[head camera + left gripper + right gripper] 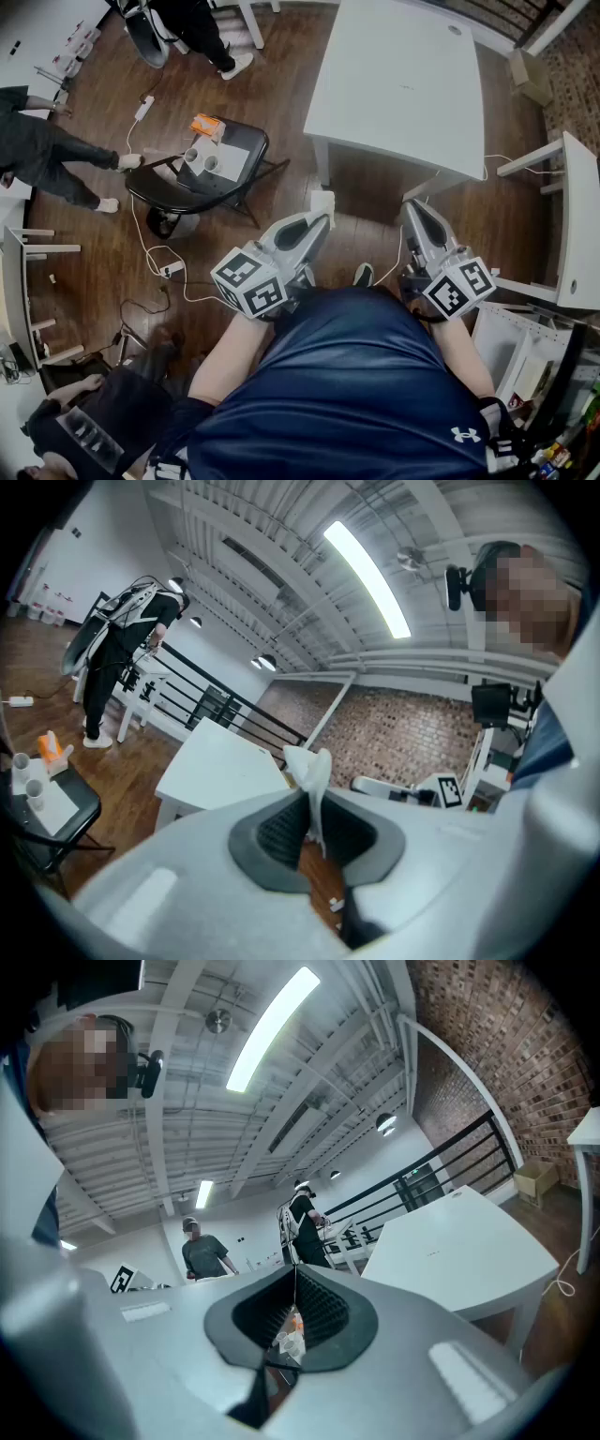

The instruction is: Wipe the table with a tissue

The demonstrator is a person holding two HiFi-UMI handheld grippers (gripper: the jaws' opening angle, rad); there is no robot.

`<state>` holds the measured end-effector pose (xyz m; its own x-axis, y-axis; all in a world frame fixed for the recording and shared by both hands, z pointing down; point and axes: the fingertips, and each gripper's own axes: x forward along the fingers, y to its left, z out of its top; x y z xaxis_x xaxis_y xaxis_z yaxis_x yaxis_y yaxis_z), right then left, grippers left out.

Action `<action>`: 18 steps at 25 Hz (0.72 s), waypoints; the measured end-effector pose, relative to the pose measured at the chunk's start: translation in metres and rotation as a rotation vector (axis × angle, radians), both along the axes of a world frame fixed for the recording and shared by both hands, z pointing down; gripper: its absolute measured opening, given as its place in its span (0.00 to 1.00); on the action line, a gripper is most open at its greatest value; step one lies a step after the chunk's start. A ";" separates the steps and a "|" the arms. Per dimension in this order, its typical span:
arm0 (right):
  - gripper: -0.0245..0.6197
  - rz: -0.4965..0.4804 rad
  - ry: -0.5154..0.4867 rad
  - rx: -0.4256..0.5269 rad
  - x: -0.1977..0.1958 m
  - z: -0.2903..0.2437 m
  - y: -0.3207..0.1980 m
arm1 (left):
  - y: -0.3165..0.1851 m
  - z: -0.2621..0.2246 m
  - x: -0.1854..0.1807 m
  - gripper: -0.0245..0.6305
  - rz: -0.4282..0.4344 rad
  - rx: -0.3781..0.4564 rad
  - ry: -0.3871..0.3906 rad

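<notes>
Left gripper (317, 223) pinches the white tissue (312, 771), apparently ready for wiping. Right gripper (413, 214) has jaws pressed together, empty. The white table (403, 84) stands ahead, apart from both.

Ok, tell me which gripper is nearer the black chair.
Left. The left gripper, holding the tissue, is just right of the black chair; the right gripper lies farther right.
</notes>
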<state>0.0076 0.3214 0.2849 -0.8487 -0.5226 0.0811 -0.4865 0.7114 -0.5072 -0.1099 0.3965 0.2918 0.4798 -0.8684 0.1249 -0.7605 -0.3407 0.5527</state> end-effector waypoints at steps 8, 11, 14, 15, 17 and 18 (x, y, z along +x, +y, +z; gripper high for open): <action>0.06 0.033 -0.027 -0.013 0.070 0.008 -0.030 | -0.032 0.001 0.068 0.07 0.025 0.000 -0.020; 0.06 0.047 -0.036 -0.022 0.094 0.013 -0.039 | -0.041 0.003 0.088 0.07 0.029 -0.003 -0.027; 0.06 0.056 -0.043 -0.034 0.106 0.017 -0.051 | -0.052 0.005 0.097 0.07 0.030 -0.011 -0.033; 0.06 0.059 -0.045 -0.037 0.107 0.018 -0.055 | -0.056 0.006 0.098 0.07 0.031 -0.015 -0.034; 0.06 0.064 -0.044 -0.044 0.108 0.020 -0.063 | -0.064 0.008 0.095 0.07 0.032 -0.022 -0.033; 0.06 0.067 -0.042 -0.046 0.107 0.022 -0.067 | -0.069 0.009 0.094 0.07 0.033 -0.024 -0.032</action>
<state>0.1147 0.2543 0.3065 -0.8150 -0.5750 0.0714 -0.5100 0.6533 -0.5595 -0.0163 0.3272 0.3012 0.5033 -0.8490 0.1608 -0.7665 -0.3527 0.5367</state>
